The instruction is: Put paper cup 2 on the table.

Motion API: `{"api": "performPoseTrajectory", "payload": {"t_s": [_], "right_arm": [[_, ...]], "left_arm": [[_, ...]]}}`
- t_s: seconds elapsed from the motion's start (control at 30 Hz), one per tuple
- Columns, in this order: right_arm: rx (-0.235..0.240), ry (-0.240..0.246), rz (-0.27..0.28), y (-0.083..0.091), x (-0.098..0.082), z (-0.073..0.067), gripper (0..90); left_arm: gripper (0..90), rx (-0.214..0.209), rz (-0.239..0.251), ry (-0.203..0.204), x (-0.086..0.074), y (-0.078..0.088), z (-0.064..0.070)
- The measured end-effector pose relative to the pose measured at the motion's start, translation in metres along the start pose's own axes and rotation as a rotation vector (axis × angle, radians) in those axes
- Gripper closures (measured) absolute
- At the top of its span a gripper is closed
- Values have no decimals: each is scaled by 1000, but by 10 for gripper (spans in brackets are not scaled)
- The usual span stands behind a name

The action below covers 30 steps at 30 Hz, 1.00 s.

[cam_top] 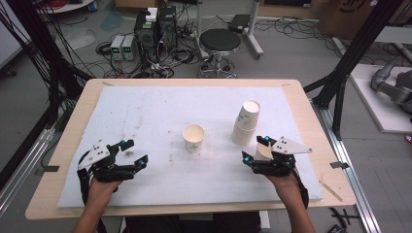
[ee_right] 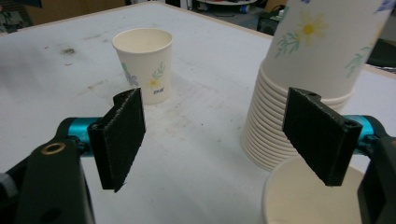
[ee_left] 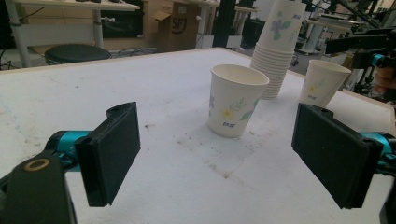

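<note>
A single paper cup [cam_top: 193,137] [ee_left: 235,100] [ee_right: 145,63] with a flower print stands upright at the middle of the white mat. To its right rises a stack of nested cups [cam_top: 247,121] [ee_left: 277,46] [ee_right: 299,88]. Another loose cup [cam_top: 265,152] [ee_left: 323,81] [ee_right: 303,198] stands just in front of the stack. My right gripper [cam_top: 256,149] [ee_right: 215,135] is open, and its right pad hangs over that cup's rim without pressing on it. My left gripper [cam_top: 135,151] [ee_left: 215,149] is open at the mat's left front, with nothing between its pads.
The white mat [cam_top: 145,111] covers most of a wooden table [cam_top: 311,111]. A thin wooden stick [cam_top: 330,189] lies near the table's right front corner. Beyond the far edge stand a black stool [cam_top: 220,41] and electronic boxes with cables [cam_top: 155,34].
</note>
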State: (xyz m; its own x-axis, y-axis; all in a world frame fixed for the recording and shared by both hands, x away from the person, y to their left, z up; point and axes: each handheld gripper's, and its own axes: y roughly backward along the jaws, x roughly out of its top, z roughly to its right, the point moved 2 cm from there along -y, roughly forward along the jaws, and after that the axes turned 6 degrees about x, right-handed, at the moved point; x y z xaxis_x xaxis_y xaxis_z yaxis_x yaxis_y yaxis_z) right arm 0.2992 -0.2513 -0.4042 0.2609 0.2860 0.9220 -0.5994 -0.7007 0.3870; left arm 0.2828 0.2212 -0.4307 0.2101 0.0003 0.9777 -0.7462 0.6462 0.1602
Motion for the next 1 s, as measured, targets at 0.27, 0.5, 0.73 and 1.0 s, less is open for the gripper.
{"api": "performPoseTrajectory", "payload": {"t_s": [0.27, 0.5, 0.73, 1.0], "right_arm": [[-18, -3, -2, 9, -1, -5, 221], [-25, 6, 0, 10, 0, -3, 221], [-25, 7, 7, 13, -1, -2, 221], [-26, 13, 8, 15, -2, -2, 221]], "left_arm": [[154, 19, 22, -12, 2, 10, 3], [155, 25, 17, -13, 1, 11, 2], [155, 30, 19, -16, 1, 10, 2], [154, 27, 10, -17, 1, 8, 2]]}}
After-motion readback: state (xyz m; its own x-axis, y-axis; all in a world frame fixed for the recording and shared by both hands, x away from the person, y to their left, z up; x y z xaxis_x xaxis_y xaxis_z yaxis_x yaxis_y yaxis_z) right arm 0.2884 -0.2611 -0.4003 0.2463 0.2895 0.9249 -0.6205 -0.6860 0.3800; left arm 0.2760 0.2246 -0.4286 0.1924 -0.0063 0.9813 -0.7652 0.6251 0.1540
